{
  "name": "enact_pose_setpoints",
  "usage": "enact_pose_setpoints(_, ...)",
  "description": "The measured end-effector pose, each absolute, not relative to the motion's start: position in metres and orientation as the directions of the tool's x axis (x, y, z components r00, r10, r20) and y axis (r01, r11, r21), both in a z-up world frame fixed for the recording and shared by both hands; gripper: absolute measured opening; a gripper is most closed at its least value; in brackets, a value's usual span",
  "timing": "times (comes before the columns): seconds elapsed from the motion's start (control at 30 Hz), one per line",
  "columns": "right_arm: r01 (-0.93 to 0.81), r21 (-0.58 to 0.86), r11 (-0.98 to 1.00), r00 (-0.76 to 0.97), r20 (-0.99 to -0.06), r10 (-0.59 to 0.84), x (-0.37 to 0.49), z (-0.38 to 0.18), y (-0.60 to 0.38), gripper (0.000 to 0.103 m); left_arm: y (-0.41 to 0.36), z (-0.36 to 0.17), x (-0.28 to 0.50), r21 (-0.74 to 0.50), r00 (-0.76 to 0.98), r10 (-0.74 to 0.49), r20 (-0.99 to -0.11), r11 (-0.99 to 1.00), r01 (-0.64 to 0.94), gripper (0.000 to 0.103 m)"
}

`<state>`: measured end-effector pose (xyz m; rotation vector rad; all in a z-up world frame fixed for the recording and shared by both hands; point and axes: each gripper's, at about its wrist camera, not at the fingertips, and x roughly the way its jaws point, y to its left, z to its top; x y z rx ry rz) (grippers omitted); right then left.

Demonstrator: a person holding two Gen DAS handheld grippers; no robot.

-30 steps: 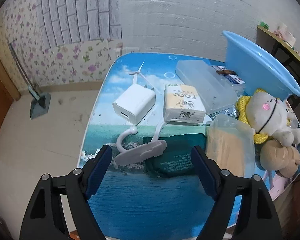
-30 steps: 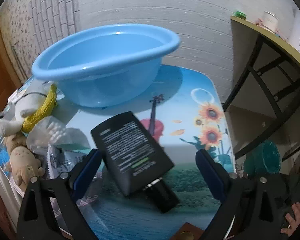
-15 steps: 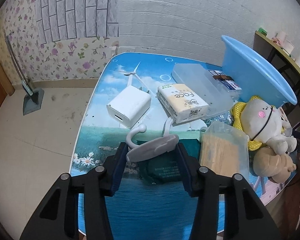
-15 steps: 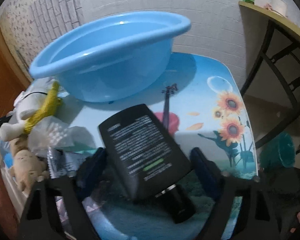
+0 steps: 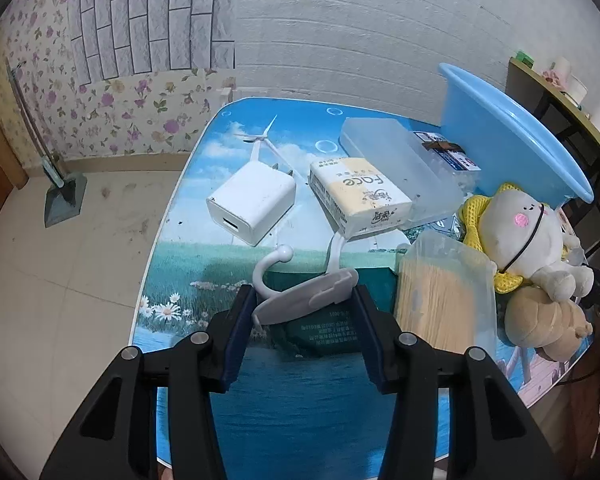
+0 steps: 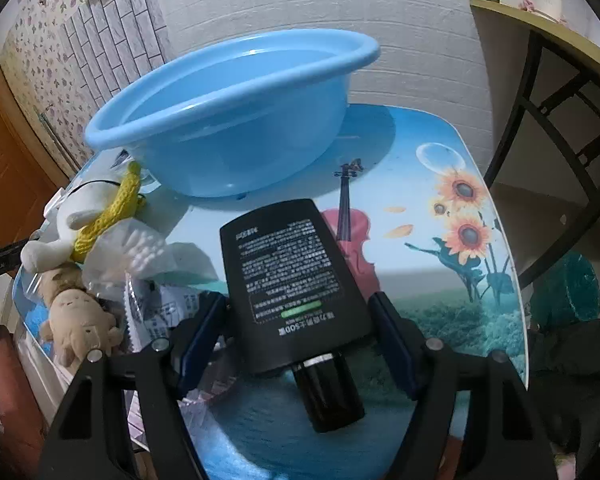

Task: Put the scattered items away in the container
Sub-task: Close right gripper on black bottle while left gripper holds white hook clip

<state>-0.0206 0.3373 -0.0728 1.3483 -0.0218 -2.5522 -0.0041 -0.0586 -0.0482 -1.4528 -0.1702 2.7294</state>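
Note:
My left gripper (image 5: 303, 303) is shut on a white plastic hook (image 5: 306, 296), its pads against both ends of the flat base. A dark green packet (image 5: 332, 330) lies under it. My right gripper (image 6: 300, 320) is shut on a black tube (image 6: 290, 280) with a black cap, pads against both sides near the cap end. The blue basin (image 6: 236, 120) stands behind the tube and shows at the right of the left wrist view (image 5: 508, 144). It looks empty.
On the table lie a white charger (image 5: 252, 202), a tissue pack (image 5: 360, 196), a clear box (image 5: 396, 168), a bag of sticks (image 5: 444, 300) and plush toys (image 5: 528, 232), also seen in the right wrist view (image 6: 80, 304). A shelf (image 6: 548, 36) stands right.
Both grippers closed. The left one moved forward and shut on the white hook. The right one moved forward and shut on the black tube.

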Motion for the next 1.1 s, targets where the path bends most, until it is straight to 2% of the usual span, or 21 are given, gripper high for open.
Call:
enact_pose_setpoints(0.33,0.238,0.066,-0.969,-0.537,-0.823,-0.188,-0.019,-0.074,0.330,0.072,-0.059,-0.048,-0.004,-0.119,-0.561,0.093,-0.823,-0.993,0.010,0.048)
enact_pose_setpoints(0.6,0.234,0.072,-0.970,-0.539,-0.820,-0.191,-0.019,-0.075,0.329,0.074,-0.057,-0.047,-0.010,-0.111,-0.562,0.091,-0.822,-0.994,0.001,0.049)
enact_pose_setpoints(0.7,0.231,0.064,-0.971,-0.547,-0.816,-0.185,-0.020,-0.076,0.328,0.074,-0.057,-0.048,-0.015,-0.114,-0.560,0.094,-0.823,-0.994,0.000,0.055)
enact_pose_setpoints(0.77,0.235,0.048,-0.971,-0.552,-0.816,-0.174,-0.021,-0.077,0.325,0.074,-0.058,-0.050,-0.016,-0.119,-0.555,0.101,-0.826,-0.993,-0.003,0.062)
enact_pose_setpoints(0.87,0.239,0.021,-0.971,-0.556,-0.817,-0.155,-0.023,-0.078,0.321,0.074,-0.058,-0.051,-0.019,-0.127,-0.556,0.111,-0.823,-0.992,-0.010,0.062)
enact_pose_setpoints(0.93,0.240,0.024,-0.971,-0.559,-0.814,-0.158,-0.023,-0.078,0.321,0.072,-0.057,-0.049,-0.017,-0.118,-0.565,0.103,-0.818,-0.993,-0.010,0.053)
enact_pose_setpoints(0.97,0.238,0.020,-0.971,-0.562,-0.813,-0.154,-0.023,-0.078,0.321,0.068,-0.055,-0.048,-0.016,-0.115,-0.568,0.105,-0.817,-0.993,-0.018,0.053)
enact_pose_setpoints(1.1,0.239,0.030,-0.970,-0.564,-0.809,-0.164,-0.022,-0.077,0.323,0.067,-0.052,-0.043,-0.011,-0.098,-0.587,0.095,-0.804,-0.995,-0.028,0.053)
